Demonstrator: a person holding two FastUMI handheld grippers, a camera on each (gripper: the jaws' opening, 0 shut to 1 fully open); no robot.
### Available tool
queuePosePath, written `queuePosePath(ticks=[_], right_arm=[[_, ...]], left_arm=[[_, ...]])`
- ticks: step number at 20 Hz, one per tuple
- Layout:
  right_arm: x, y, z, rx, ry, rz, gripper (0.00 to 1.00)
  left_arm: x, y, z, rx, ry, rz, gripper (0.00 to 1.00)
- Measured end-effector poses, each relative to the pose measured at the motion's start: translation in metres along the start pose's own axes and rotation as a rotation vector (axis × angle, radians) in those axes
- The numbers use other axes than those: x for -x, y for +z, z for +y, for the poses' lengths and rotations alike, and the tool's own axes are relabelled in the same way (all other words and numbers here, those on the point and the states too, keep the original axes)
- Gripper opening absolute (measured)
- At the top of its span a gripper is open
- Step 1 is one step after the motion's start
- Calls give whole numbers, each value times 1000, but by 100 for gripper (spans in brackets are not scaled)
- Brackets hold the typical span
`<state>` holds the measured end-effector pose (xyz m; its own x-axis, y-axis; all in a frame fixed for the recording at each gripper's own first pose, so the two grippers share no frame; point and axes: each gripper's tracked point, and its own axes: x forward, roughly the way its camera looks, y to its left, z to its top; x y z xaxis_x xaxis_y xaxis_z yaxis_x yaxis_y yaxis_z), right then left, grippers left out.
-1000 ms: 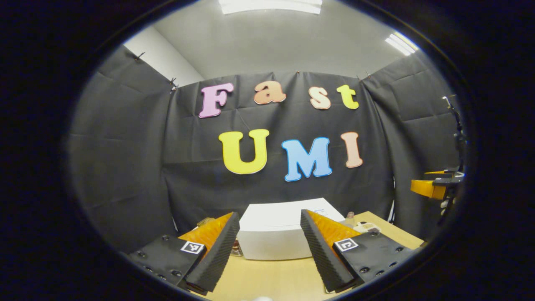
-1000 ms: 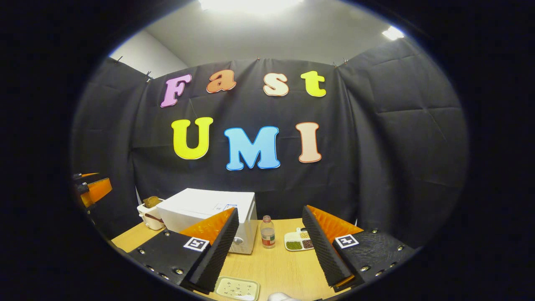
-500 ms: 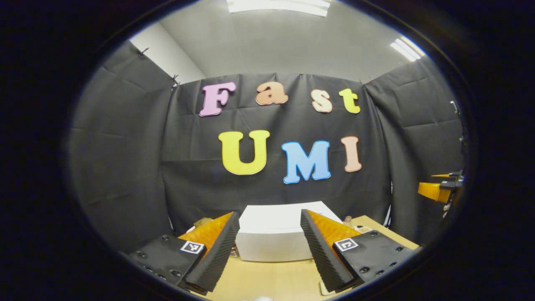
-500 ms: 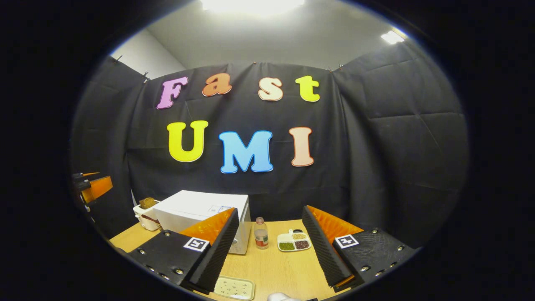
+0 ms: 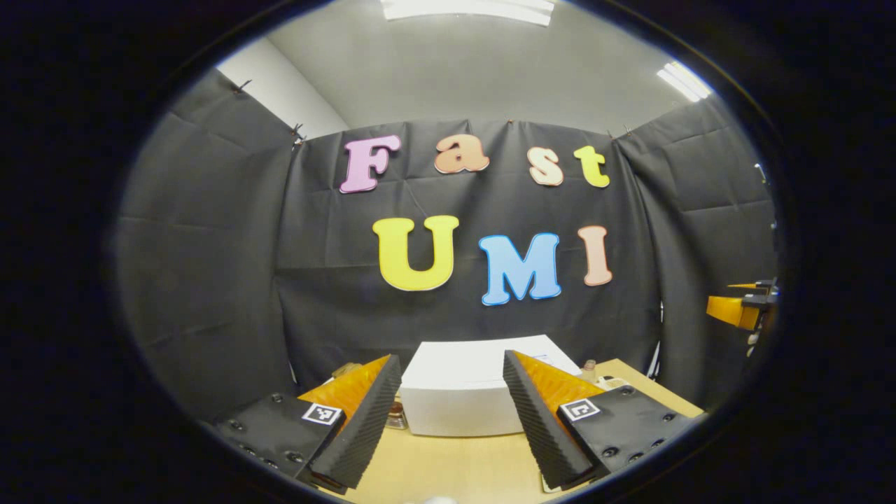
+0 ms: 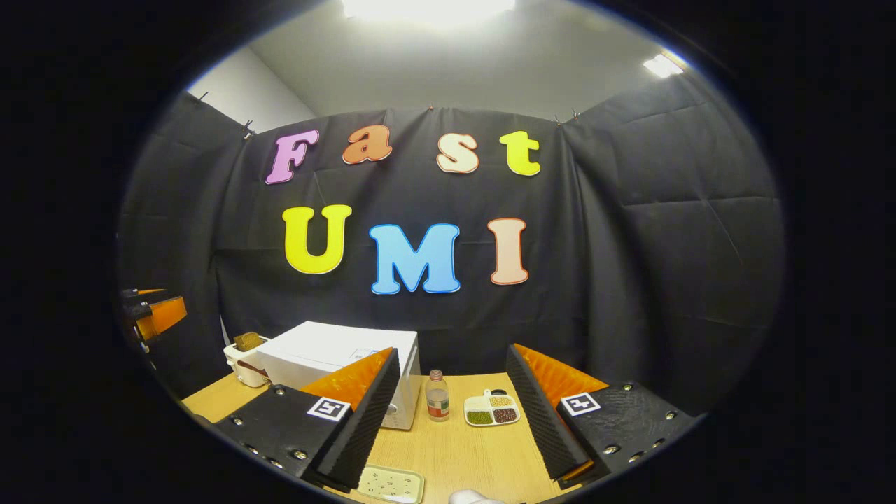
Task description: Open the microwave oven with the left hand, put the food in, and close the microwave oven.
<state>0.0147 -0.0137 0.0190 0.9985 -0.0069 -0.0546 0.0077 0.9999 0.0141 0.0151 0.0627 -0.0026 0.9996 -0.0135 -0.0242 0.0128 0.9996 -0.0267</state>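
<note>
Both tongs, left tongs (image 5: 451, 413) and right tongs (image 6: 451, 413), gape wide and empty before the white microwave oven (image 6: 329, 353)

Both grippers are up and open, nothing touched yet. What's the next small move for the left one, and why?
Probably lower the left hand-held gripper forward toward the microwave oven door. Its fingers are spread with nothing between them, the white oven sits dead ahead across the table, and nothing suggests the door is open. The right hand-held gripper can wait, open above the table.
</note>
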Motion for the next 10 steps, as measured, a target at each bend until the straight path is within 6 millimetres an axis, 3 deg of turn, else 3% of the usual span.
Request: queuePosePath(ticks=[10], right_arm=[[-7,12,11,4,29,-3,94]], left_arm=[[-3,9,-1,2,-9,9,100]])
